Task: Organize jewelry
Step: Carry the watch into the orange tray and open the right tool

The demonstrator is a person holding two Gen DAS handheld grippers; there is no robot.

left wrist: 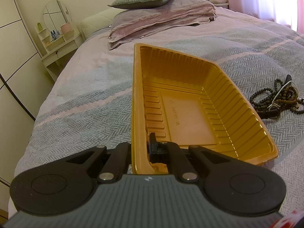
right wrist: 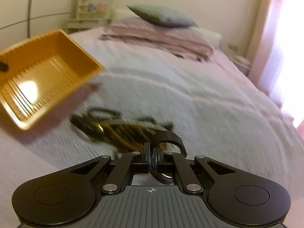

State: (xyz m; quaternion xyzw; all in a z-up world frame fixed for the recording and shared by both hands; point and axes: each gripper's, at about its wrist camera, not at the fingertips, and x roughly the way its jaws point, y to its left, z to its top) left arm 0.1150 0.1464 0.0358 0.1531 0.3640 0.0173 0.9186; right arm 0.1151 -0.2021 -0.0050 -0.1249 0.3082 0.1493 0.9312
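Observation:
My left gripper (left wrist: 139, 150) is shut on the near left wall of an empty gold plastic tray (left wrist: 190, 102), one finger inside and one outside; the tray is tilted above the bedspread. It also shows in the right wrist view (right wrist: 43, 76), raised at the left. A pile of bead bracelets, necklaces and a watch (left wrist: 275, 98) lies on the bed right of the tray. In the right wrist view the pile (right wrist: 117, 127) is blurred, just ahead of my right gripper (right wrist: 151, 157), which is shut on a black watch strap (right wrist: 167, 136) looping up from the fingers.
The bed has a grey-and-pink herringbone cover (left wrist: 85, 104). Folded pink blankets and a grey pillow (left wrist: 161, 19) lie at the head. A white dressing table with a round mirror (left wrist: 57, 30) stands left of the bed. A bright window (right wrist: 285, 57) is at the right.

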